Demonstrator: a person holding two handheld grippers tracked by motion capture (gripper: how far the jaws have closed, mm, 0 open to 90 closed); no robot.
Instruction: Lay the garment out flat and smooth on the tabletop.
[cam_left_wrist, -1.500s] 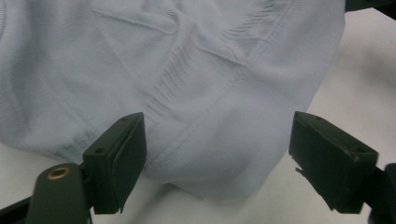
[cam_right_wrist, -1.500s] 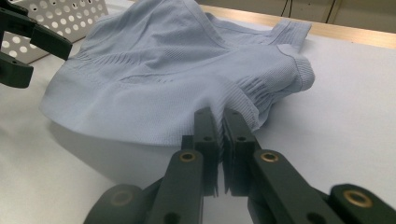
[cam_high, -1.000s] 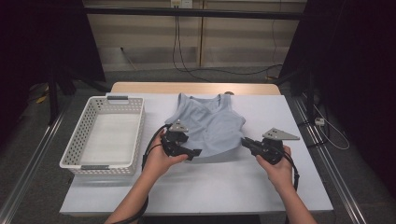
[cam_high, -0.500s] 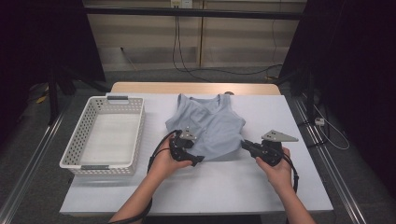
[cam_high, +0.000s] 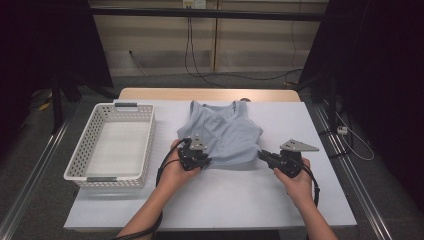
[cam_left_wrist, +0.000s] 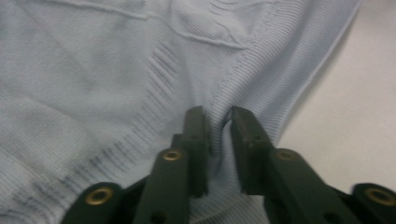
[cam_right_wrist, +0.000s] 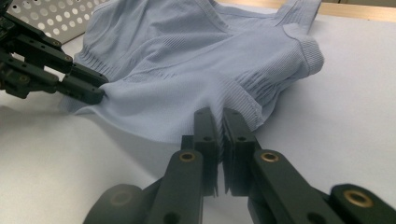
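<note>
Left gripper view: left gripper (cam_left_wrist: 217, 126) jaws just closing, hem fold of pale blue top (cam_left_wrist: 107, 70) pinched between; right gripper (cam_right_wrist: 220, 122) clenched on opposite hem corner; top lies flat beyond both grippers, hem line spanning between them; white basket (cam_high: 85, 150) just left of top, left gripper nearer.

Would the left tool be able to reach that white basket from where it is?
Probably yes: the basket sits just beside the left tool on bare table, but the tool has just closed on the top's hem.
</note>
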